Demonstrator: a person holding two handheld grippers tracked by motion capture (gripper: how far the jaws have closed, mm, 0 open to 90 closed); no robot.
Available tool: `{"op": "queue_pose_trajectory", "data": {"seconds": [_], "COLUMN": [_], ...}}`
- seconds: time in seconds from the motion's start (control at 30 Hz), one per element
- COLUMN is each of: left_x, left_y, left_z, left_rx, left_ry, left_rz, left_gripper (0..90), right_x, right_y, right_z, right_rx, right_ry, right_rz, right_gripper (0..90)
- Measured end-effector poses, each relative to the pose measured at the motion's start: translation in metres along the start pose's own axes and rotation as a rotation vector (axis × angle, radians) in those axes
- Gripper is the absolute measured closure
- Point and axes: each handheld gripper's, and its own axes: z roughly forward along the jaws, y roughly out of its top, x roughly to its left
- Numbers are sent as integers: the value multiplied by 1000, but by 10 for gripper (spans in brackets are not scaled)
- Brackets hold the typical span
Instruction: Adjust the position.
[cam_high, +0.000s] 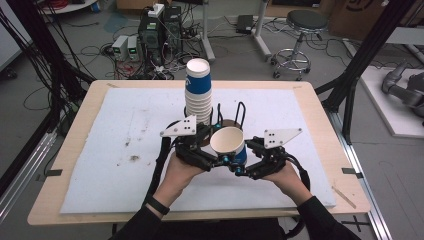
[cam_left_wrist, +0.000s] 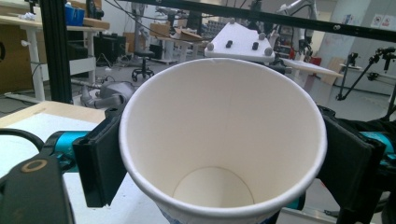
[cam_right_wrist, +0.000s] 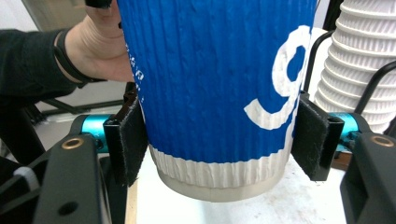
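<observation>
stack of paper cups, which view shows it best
The high view: the whole stack of paper cups stands upright on the table behind both hand-held grippers, its top cup's open mouth visible. The right gripper view catches only part of its ribbed white side at the right edge, behind the held blue cup.

My cup: blue, ribbed lines, white mark on side, white band at bottom. Inside of cup plain white. My jaws black, with light-blue metal parts. Cup stack: white ribs, blue top cup. Mat white with brown spots. Table light wood.
</observation>
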Motion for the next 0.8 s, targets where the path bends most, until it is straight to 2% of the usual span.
{"op": "queue_pose_trajectory", "data": {"seconds": [0.03, 0.17, 0.3, 0.33, 0.37, 0.5, 0.63, 0.67, 0.8], "left_x": [1, 0, 1, 1, 0, 1, -2, -3, -7], "left_y": [-1, -1, -1, 0, 0, 5, 9, 9, 9], "left_z": [0, -1, -2, -2, -3, -5, -4, -3, 2], "left_rx": [-6, -1, 27, 35, 40, 70, 81, 84, 70], "left_ry": [-2, 1, 4, 15, 18, 25, 12, 11, 15], "left_rz": [-2, 5, 15, 30, 36, 57, 72, 78, 83], "left_gripper": [159, 176, 190, 193, 197, 202, 205, 205, 180], "right_x": [0, -1, 0, 1, 4, 6, 6, 7, 8], "right_y": [-1, -2, -3, -2, 1, 4, 4, 2, 0], "right_z": [1, 2, 4, 3, 2, -1, 3, 7, 11], "right_rx": [-6, -9, 7, 17, 37, 35, 53, 57, 45], "right_ry": [2, 5, -7, -19, -55, -75, -73, -71, -44], "right_rz": [14, 10, 15, 8, -18, -42, -36, -40, -38], "right_gripper": [299, 298, 286, 265, 222, 221, 221, 277, 307]}}
